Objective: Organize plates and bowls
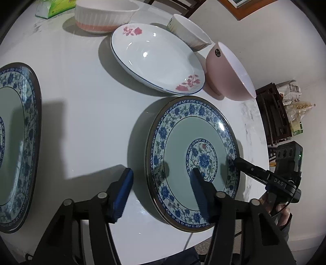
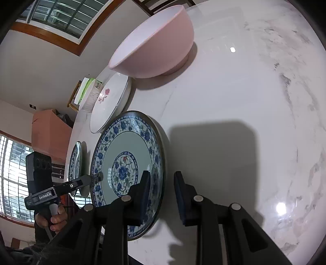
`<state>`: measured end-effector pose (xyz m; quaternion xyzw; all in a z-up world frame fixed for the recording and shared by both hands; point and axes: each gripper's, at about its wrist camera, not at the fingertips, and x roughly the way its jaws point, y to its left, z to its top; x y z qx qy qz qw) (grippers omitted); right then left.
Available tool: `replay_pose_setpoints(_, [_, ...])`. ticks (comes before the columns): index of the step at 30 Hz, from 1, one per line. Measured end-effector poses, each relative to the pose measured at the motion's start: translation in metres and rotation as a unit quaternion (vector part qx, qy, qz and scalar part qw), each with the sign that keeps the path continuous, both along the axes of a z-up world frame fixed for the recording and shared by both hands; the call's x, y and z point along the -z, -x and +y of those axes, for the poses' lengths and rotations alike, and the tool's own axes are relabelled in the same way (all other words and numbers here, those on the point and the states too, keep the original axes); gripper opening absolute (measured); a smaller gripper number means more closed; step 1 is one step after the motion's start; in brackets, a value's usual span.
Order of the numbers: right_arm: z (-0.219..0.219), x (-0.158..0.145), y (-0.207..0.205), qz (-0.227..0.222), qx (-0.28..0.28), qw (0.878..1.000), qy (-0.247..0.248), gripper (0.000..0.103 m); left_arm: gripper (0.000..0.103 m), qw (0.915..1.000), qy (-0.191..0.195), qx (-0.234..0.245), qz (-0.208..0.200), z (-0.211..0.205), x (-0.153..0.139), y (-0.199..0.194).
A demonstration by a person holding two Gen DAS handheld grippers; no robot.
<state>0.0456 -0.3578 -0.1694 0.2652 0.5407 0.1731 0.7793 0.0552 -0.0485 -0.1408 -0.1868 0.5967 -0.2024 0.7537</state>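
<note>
Left wrist view: both tongs, left tongs (image 1: 161,179) and right tongs (image 2: 161,181), straddle the round blue-floral porcelain plate's (image 1: 179,130) rim on the white marble desk (image 1: 81,122), jaws parted, not pressing.

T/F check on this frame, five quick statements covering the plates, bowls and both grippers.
1. Both grippers straddle opposite edges of the same round blue-floral plate with the pale green centre. True.
2. The pink bowl with the white inside lies upside down. False: it stands on its foot, opening up.
3. The white plate with red flowers sits between the blue-floral plate and the ribbed white bowl with the pink base. True.
4. The left gripper holds a cup. False: nothing is clamped; the plate rim is between its fingers.
5. The white marble table holds one blue-floral plate. False: another sits left.
</note>
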Motion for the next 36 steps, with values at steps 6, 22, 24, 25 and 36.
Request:
replay_pose_setpoints(6, [0.006, 0.002, -0.001, -0.004, -0.006, 1.0, 0.004, 0.014, 0.032, 1.0, 0.0, 0.009, 0.0, -0.004, 0.004, -0.001])
replay_pose_setpoints(22, [0.021, -0.013, 0.009, -0.014, 0.0, 0.999, 0.044, 0.013, 0.015, 0.9981, -0.045, 0.021, -0.036, 0.006, -0.005, 0.009])
replay_pose_setpoints(24, [0.025, -0.017, 0.01, -0.018, -0.001, 0.999, 0.048, 0.013, 0.015, 0.9977, -0.048, 0.02, -0.043, 0.008, -0.009, 0.012])
replay_pose_setpoints(25, [0.027, -0.019, 0.01, -0.019, -0.002, 0.999, 0.051, 0.013, 0.015, 0.9977, -0.047, 0.019, -0.044, 0.01, -0.011, 0.013])
replay_pose_setpoints(36, [0.066, -0.044, 0.012, -0.036, -0.017, 0.998, 0.057, 0.013, 0.015, 0.9972, -0.039, -0.003, -0.064, 0.047, -0.032, 0.02])
